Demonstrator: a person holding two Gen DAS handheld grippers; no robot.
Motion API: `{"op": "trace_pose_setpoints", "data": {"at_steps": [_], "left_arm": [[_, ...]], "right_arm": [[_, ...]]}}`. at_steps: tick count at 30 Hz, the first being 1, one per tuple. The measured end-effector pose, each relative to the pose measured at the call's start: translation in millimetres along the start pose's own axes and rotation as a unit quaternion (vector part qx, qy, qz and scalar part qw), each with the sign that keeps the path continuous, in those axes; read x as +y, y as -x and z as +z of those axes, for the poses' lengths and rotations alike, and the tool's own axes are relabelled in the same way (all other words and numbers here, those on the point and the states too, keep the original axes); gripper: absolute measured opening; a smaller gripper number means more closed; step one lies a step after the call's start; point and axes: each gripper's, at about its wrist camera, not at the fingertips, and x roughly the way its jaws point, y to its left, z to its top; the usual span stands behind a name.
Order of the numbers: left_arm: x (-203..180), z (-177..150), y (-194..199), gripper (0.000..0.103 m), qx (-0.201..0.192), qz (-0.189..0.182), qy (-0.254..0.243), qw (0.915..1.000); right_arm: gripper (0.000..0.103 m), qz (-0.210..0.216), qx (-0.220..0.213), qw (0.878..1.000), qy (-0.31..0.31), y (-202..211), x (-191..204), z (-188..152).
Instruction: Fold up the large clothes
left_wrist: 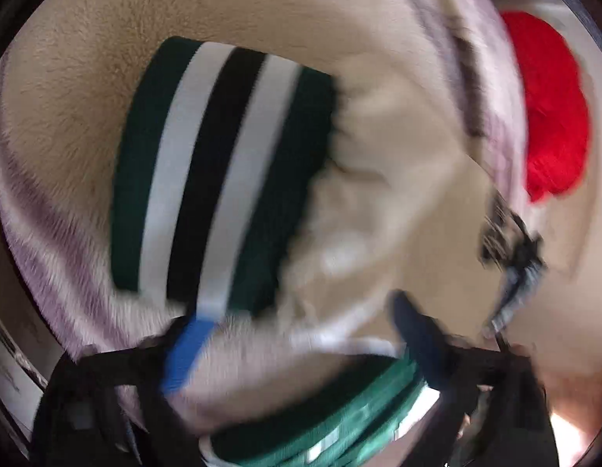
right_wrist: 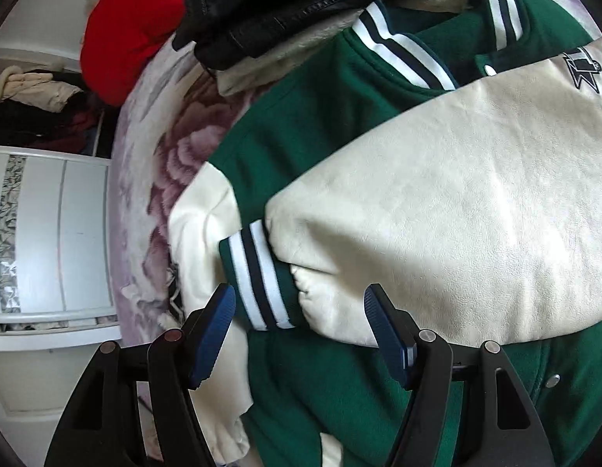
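Note:
A green varsity jacket (right_wrist: 301,132) with cream sleeves lies on a flowered blanket (right_wrist: 172,163). One cream sleeve (right_wrist: 437,202) is folded across the body, its striped cuff (right_wrist: 258,276) just ahead of my right gripper (right_wrist: 301,323), which is open and empty above it. The left wrist view is blurred: a striped cuff (left_wrist: 219,171) on a cream sleeve (left_wrist: 379,179) fills it. My left gripper (left_wrist: 301,342) has its blue fingers (left_wrist: 188,354) apart, with cream fabric and the green striped hem (left_wrist: 320,428) lying between them; a grip on it does not show.
A folded black leather jacket (right_wrist: 301,4) lies on a cream garment beyond the varsity jacket's collar. A red garment (right_wrist: 133,27) (left_wrist: 550,116) lies further back. A white wardrobe (right_wrist: 48,233) with clothes inside stands left of the bed.

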Motion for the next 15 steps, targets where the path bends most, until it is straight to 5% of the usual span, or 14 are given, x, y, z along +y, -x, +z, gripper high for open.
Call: {"op": "trace_pose_setpoints", "data": {"at_steps": [2,6,8,15], "left_arm": [[-2.2,11.8,11.8,0.022,-0.045,0.024,0.018,0.9985],[-30.5,41.1,65.0,0.016,-0.170,0.070,-0.036,0.9822],[-47.6,68.7,87.5,0.015,-0.206,0.062,-0.068,0.9741],[-73.2,171.3,87.7,0.015,-0.226,0.067,-0.136,0.9623]], "right_arm": [[0.071,-0.007,0.002,1.000,-0.005,-8.0,4.3,9.4],[0.071,-0.035,0.003,0.999,0.005,-2.4,6.1,20.0],[0.071,-0.052,0.002,0.998,0.022,-2.2,9.0,22.6],[0.071,-0.110,0.008,0.991,0.081,-47.1,59.5,19.7]]}}
